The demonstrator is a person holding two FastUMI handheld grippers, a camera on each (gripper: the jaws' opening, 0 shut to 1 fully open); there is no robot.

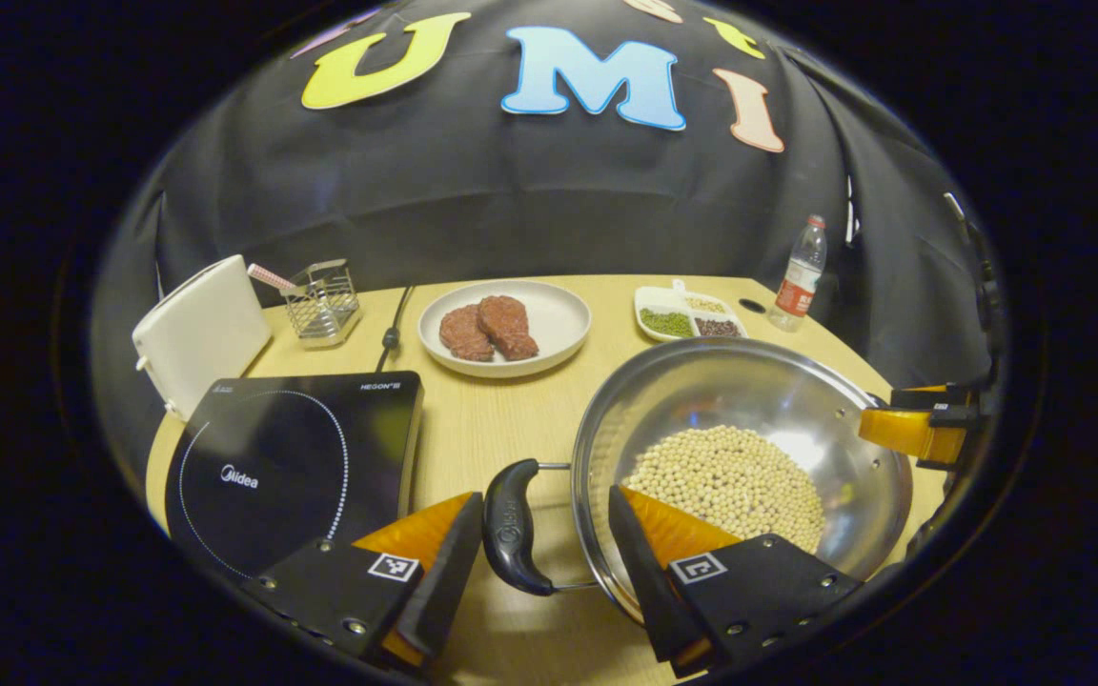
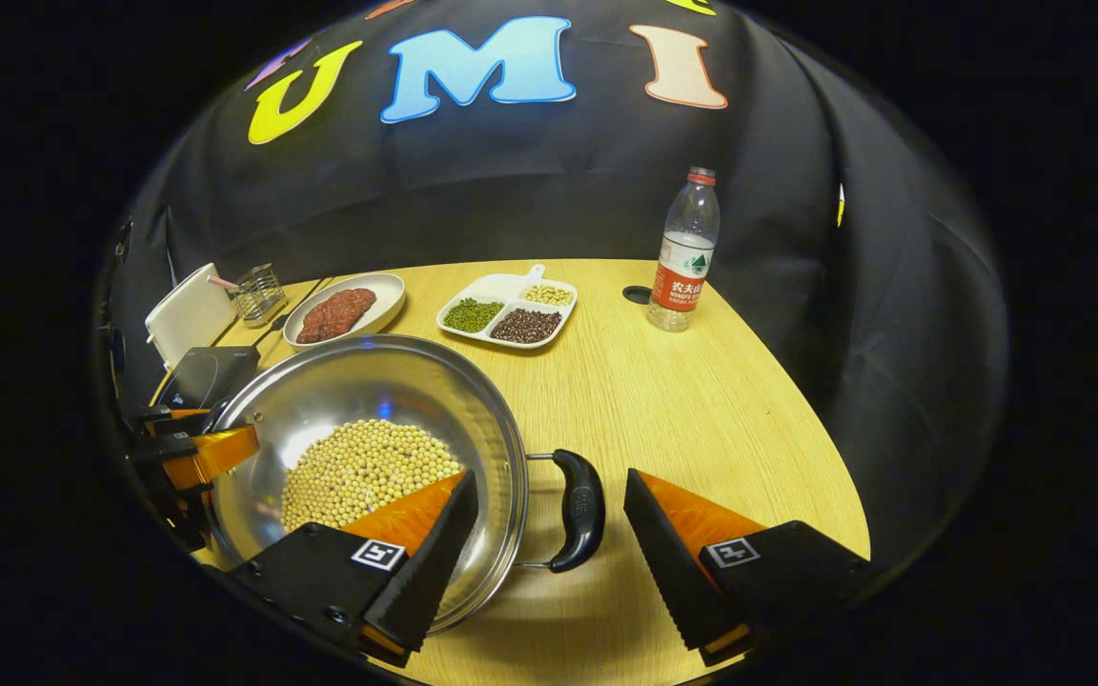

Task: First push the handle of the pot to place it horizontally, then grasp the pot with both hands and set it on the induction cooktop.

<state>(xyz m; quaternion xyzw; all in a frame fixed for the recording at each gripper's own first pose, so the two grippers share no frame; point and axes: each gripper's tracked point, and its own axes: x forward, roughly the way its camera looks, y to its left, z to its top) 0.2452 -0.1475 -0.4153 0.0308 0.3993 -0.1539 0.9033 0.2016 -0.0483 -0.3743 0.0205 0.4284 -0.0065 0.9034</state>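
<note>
Sitting on the pale wooden tabletop (image 2: 663, 400), the wide shiny steel pot (image 1: 740, 400) holds a heap of pale round soybeans (image 1: 725, 476) and lies just beside the black glass induction cooktop (image 1: 292, 457), not on it. Each of its black loop handles lies level. In the left gripper view the left tongs (image 1: 538, 543) stand apart, one finger either side of the near black handle (image 1: 511, 538), with no finger pressing on it (one finger reaches over the pot's rim). In the right gripper view the right tongs (image 2: 549, 538) likewise stand apart around the opposite black handle (image 2: 579, 510), not gripping. Each view catches the other tongs at the pot's far rim.

Behind the pot lie a round white plate (image 1: 559, 329) with two pieces of raw red meat (image 1: 487, 329), a white divided dish (image 2: 509, 314) of green, dark and pale beans, and a clear plastic water bottle (image 2: 685, 252) with a red label. Beyond the cooktop are a white rounded box (image 1: 201, 333) and a small wire basket (image 1: 322, 303).
</note>
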